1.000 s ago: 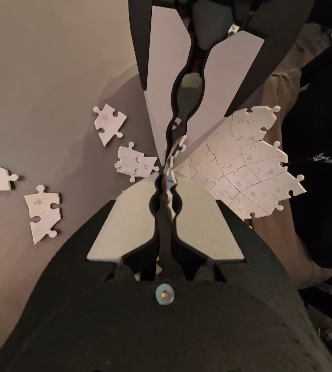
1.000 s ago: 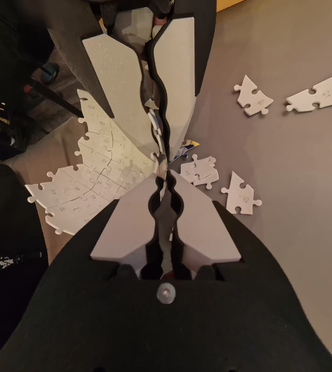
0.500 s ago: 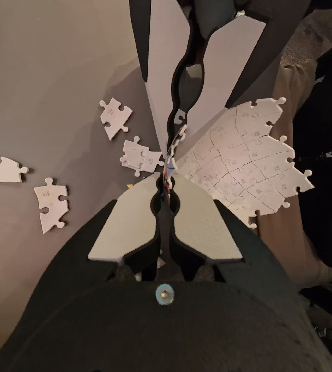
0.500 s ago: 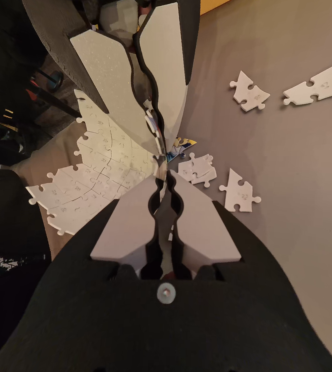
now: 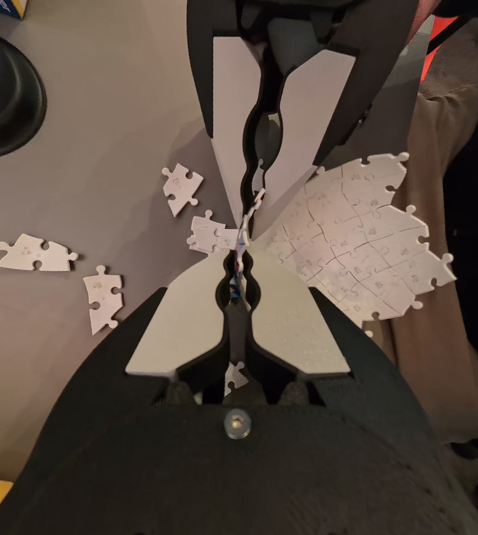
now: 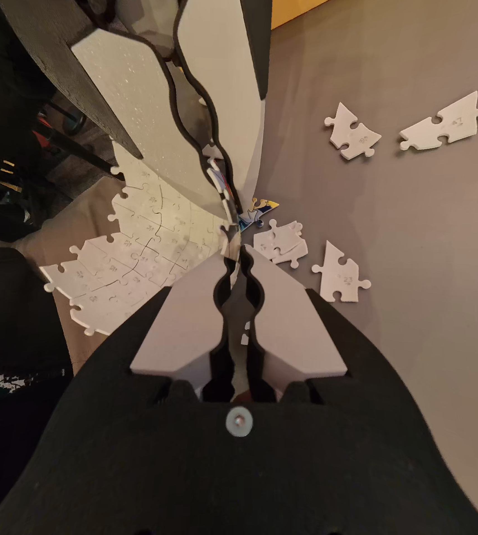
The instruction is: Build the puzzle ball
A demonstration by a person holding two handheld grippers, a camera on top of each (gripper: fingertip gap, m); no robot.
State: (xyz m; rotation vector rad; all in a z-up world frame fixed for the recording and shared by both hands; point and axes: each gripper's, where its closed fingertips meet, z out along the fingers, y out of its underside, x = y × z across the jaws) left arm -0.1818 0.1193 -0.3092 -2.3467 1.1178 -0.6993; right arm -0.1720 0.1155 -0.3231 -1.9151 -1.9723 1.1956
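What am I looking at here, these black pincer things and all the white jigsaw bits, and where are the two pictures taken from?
These are two hand-held grippers, each with a camera looking forward along its two white-padded fingers. One picture comes from the left gripper, the other from the right gripper; each view also shows the other gripper coming in from the top. They meet tip to tip, both shut on the edge of a curved shell of joined puzzle pieces, part of the puzzle ball, seen from its white back. It hangs past the edge of the grey table, beside a person's tan trouser leg. Loose pieces lie white side up on the table: a joined pair, singles, plus one printed side up. A dark round object sits at the far corner.
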